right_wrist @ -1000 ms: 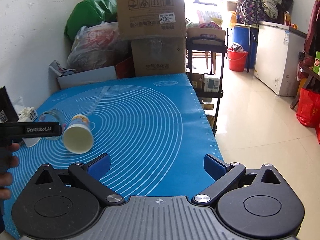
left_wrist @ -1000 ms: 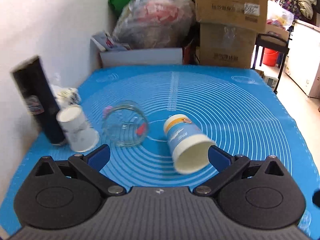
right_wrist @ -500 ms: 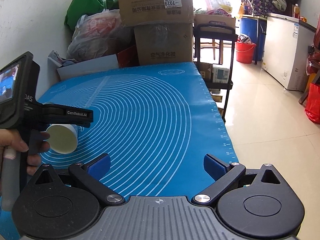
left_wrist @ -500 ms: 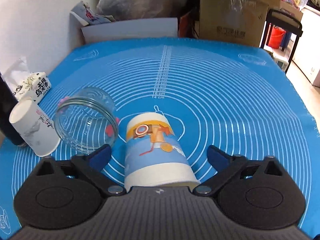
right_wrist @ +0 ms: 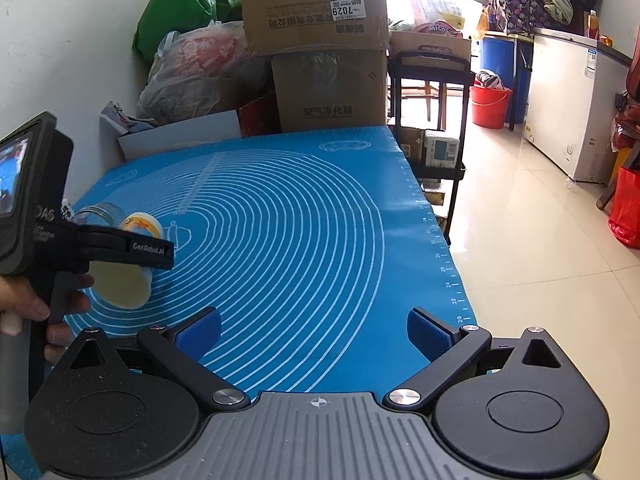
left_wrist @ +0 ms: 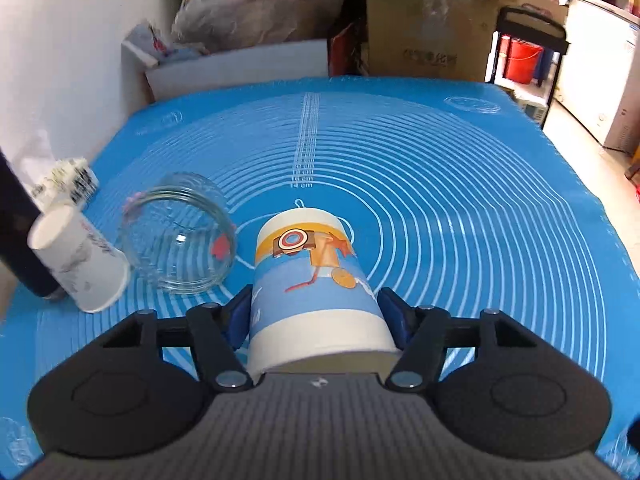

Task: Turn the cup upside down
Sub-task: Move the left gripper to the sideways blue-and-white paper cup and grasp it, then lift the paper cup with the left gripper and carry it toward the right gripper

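Paper cup point(left_wrist: 316, 280) on side, clamped in left tongs point(left_wrist: 316, 316); glass jar point(left_wrist: 180, 236) beside.

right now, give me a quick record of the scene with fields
target: paper cup, lying on its side, open end toward the left tool
left tool: closed on the paper cup near its rim
right tool: open, holding nothing, over the mat's near edge
surface: blue mat
nearby: glass jar on its side, left of the cup; white cup upside down, tilted
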The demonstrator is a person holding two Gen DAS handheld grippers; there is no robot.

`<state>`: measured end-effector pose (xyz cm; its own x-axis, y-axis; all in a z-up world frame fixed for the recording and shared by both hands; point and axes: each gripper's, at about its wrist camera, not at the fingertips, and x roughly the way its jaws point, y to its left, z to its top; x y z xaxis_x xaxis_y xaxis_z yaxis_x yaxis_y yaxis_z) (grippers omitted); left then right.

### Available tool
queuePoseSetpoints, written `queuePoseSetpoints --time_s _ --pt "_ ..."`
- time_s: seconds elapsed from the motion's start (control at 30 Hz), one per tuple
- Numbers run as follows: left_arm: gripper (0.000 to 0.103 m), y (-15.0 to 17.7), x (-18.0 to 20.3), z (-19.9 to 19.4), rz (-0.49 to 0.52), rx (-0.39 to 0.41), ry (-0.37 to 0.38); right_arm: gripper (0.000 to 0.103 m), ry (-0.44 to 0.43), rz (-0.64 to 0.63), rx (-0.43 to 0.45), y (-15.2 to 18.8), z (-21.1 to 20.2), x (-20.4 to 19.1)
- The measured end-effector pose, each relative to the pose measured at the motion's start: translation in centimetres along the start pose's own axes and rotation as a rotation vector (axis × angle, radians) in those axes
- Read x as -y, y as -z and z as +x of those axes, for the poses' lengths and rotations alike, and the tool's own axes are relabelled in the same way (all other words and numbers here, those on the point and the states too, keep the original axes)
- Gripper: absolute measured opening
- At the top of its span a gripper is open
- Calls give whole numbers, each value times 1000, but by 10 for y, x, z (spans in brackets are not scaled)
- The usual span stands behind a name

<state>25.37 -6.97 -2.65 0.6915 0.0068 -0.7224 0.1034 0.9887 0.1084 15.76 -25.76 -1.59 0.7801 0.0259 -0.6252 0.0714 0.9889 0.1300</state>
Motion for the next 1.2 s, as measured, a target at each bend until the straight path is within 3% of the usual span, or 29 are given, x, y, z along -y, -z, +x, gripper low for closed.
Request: queuePoseSetpoints --time_s 0.27,0.47,0.97,1.03,1.2 --pt "66 44 -11 -50 -3 50 51 101 6 -8 12 14 -34 -15" --pt "66 76 -19 -70 -19 37 102 101 26 -13 -10 30 -56 -21" --pt "70 101 -24 -59 -33 -27 126 101 35 -32 -48 46 -66 -33" --pt "82 101 -25 -57 -42 -40 137 101 33 -26 -51 47 -65 -32" --pt "83 102 -24 -57 -40 -35 139 101 33 -22 -61 48 -61 -32"
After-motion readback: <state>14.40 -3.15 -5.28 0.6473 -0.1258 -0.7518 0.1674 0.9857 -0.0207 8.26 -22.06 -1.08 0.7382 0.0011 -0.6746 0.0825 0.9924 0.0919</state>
